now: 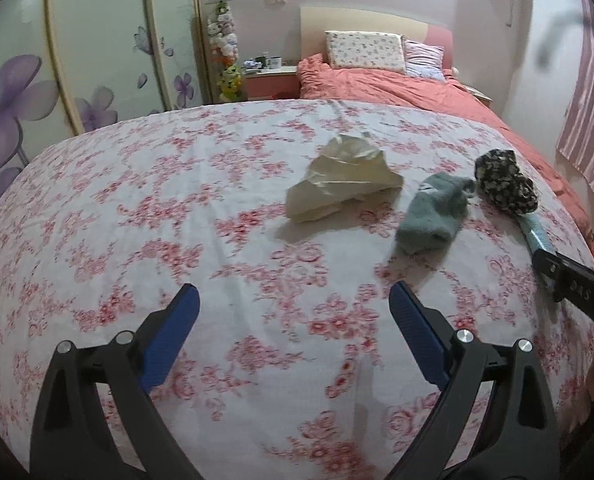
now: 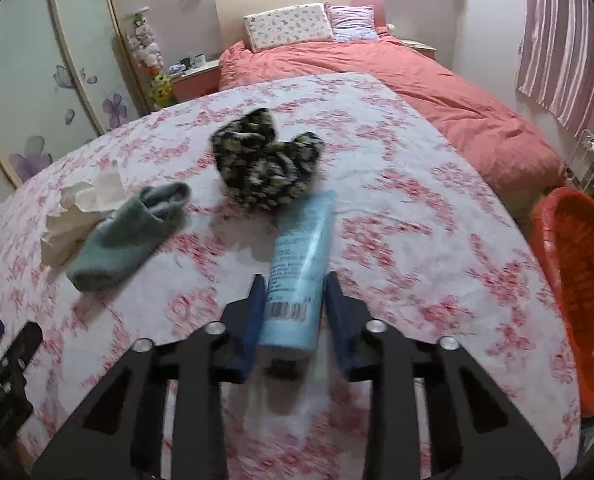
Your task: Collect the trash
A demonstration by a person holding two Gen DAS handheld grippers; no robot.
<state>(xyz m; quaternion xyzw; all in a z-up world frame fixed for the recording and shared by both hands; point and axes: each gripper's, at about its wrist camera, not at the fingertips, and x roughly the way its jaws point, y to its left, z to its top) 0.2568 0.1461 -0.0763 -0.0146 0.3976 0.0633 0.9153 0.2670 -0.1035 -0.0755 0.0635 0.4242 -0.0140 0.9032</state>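
A: Right tool [image 2: 295, 294]?
B: Pinching the blue tube [image 2: 301, 264], low over the floral bedsheet [image 2: 417, 240], beside the dark scrunchie [image 2: 267, 168].
A: Left tool [image 1: 295, 304]?
B: Spread wide, nothing between. Crumpled tissue [image 1: 343, 178] and grey sock [image 1: 433, 216] ahead on the sheet. Orange basket [image 2: 577, 264] at right.

Barcode and blurred, unreadable print on the light-blue tube [image 2: 301, 264]; nothing else legible.

The left gripper [image 1: 293, 308] sits at the bottom of its view, tilted downward, jaws spread wide with nothing between them. The right gripper [image 2: 295, 294], low centre in its view, is clamped on a tube [image 2: 301, 264], blue pads pressing both sides.
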